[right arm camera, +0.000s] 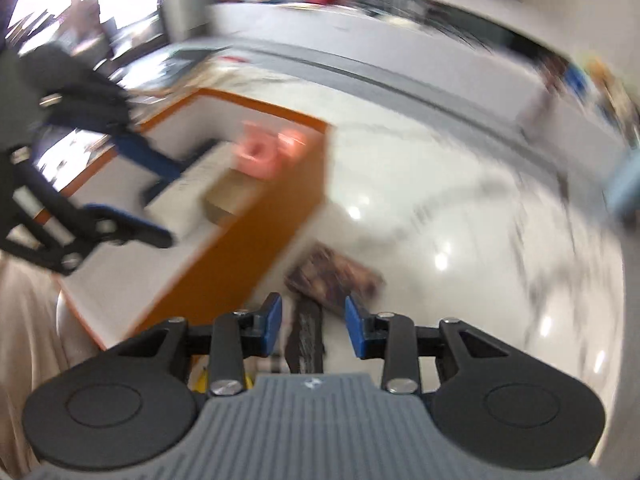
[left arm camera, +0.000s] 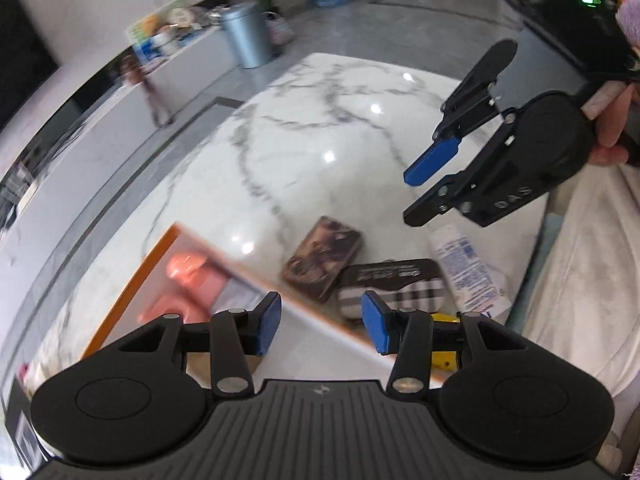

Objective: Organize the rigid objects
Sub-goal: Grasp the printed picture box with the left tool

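Left gripper [left arm camera: 321, 322]: jaws wide open, nothing between the blue pads, hanging above the orange tray's edge and the clutter beside it. Right gripper [right arm camera: 313, 326]: jaws also spread, empty, over a dark flat case; in the left wrist view it hangs above the tabletop's right edge, blue pad faces apart.

Under the left jaws: orange-rimmed tray [left arm camera: 132, 276], rectangular, white floor, orange walls. Inside it a salmon-pink rounded plastic piece [left arm camera: 188, 276] and a tan flat block [right arm camera: 232, 198]; both blurred, detail unreadable.

Just outside the tray wall on the tabletop [left arm camera: 320, 128], which is glossy white marble with grey veining:
- brown tin [left arm camera: 323, 258], flat rectangle with rounded corners and a mottled printed lid, lying flat.
- dark case [left arm camera: 390, 280], oblong, black top with white lettering, a plaid black/white side, touching the tin's corner.
- white tube [left arm camera: 466, 268], soft-looking, blue print, lying near the right edge, just beside the case.
- yellow object [left arm camera: 442, 356], mostly hidden behind the left finger linkage; shape not clear.

Right wrist view is heavily motion-blurred.
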Action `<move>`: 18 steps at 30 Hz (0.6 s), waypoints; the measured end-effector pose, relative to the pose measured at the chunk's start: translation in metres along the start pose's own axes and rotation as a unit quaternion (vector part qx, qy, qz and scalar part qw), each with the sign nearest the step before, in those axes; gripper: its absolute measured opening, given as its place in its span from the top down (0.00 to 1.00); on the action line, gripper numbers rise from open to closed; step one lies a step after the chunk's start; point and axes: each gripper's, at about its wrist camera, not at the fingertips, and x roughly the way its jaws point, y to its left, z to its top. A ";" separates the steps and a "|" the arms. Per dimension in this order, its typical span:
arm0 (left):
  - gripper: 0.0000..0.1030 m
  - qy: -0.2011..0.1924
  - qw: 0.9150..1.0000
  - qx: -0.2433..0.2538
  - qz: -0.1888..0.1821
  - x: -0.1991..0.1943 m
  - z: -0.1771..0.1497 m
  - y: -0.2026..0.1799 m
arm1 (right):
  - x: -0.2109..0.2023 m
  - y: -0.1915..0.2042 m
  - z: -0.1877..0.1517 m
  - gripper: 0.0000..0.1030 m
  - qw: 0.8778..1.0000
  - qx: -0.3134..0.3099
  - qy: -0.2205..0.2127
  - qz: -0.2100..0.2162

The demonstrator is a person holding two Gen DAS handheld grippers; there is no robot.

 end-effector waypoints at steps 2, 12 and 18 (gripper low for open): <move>0.41 0.017 1.000 0.021 -0.009 0.017 0.015 -0.007 | 0.007 -0.015 -0.014 0.65 0.998 0.062 -0.005 0.007; 0.22 0.100 0.991 0.086 -0.026 0.124 0.067 -0.006 | 0.058 -0.058 -0.036 0.66 0.973 0.229 -0.030 0.007; 0.21 0.183 0.973 0.124 -0.068 0.177 0.082 0.007 | 0.072 -0.064 -0.043 0.72 0.974 0.224 -0.022 0.027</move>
